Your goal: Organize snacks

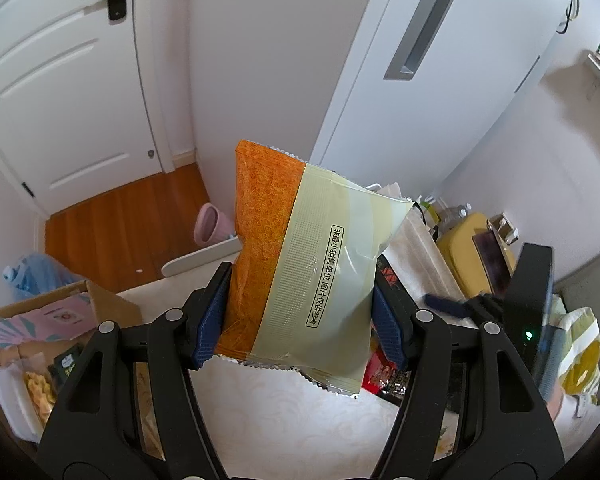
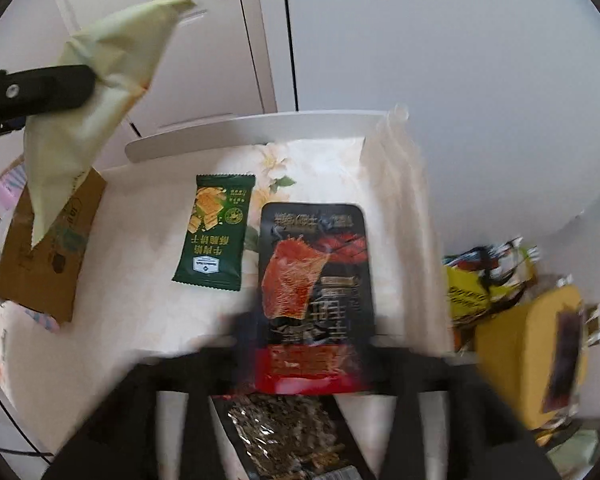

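My left gripper (image 1: 300, 312) is shut on an orange and pale green snack packet (image 1: 300, 256) and holds it up above the table. The same packet (image 2: 88, 116) hangs at the upper left of the right wrist view, above a cardboard box (image 2: 44, 264). My right gripper (image 2: 308, 356) is blurred by motion; it sits at the near end of a black and red jerky packet (image 2: 316, 280) lying on the table, and I cannot tell whether it grips it. A green cracker packet (image 2: 216, 232) lies to the left of it. A dark clear packet (image 2: 284, 432) lies nearest.
The cardboard box (image 1: 52, 312) with snacks inside stands at the left table edge. A yellow case (image 2: 528, 356) and a pile of packets (image 2: 484, 280) lie at the right. A white door (image 1: 60, 80) and wall stand beyond the floral-cloth table (image 2: 140, 280).
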{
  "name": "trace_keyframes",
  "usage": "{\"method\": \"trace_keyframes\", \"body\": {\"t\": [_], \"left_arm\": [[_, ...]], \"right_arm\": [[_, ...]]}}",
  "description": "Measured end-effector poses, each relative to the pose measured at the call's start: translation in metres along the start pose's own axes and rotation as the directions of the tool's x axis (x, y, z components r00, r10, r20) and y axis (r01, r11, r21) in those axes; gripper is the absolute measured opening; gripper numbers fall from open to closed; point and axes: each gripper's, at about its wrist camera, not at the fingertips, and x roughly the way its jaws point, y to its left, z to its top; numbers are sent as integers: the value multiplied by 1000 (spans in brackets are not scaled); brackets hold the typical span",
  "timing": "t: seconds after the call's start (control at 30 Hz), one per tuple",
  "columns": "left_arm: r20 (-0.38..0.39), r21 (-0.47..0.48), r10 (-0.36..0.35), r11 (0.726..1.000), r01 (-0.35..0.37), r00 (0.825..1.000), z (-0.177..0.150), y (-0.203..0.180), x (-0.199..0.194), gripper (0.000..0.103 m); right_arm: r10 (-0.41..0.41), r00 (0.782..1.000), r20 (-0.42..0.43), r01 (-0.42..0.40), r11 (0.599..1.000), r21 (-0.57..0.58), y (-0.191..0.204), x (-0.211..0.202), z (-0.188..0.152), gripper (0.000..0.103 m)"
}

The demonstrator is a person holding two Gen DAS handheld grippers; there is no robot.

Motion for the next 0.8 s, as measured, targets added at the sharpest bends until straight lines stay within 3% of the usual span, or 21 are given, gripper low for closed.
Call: {"method": "trace_keyframes", "body": {"t": [0.03,0.1,0.37,0.47,0.5,0.6,0.8], "left_arm": [[-1,0,0,1000,0,1000,0,0,0,62],[-2,0,-2,1000,2,1000,0,1,1,61],[4,-15,-17,1000,17,1000,2,8,-1,61],[5,-19,-22,1000,22,1000,2,10,-1,61],[5,-19,-23,1000,23,1000,2,10,-1,61],[6,-21,-25,999,25,1000,2,10,-2,62],[10,-21,-34,999,34,999,2,11,-3,62]], "right_arm": [[22,1000,-2,-22,1000,16,-2,3,-1,89],[36,999,-18,-35,999,41,-6,10,0,89],[-61,994,-95,67,996,60,-7,35,2,90],[-131,984,-119,131,991,-2,4,42,2,89],[-118,987,-112,119,993,-2,6,42,2,90],[-96,989,-108,97,995,8,7,41,4,74],[-64,993,-100,66,998,20,3,34,2,69]]}}
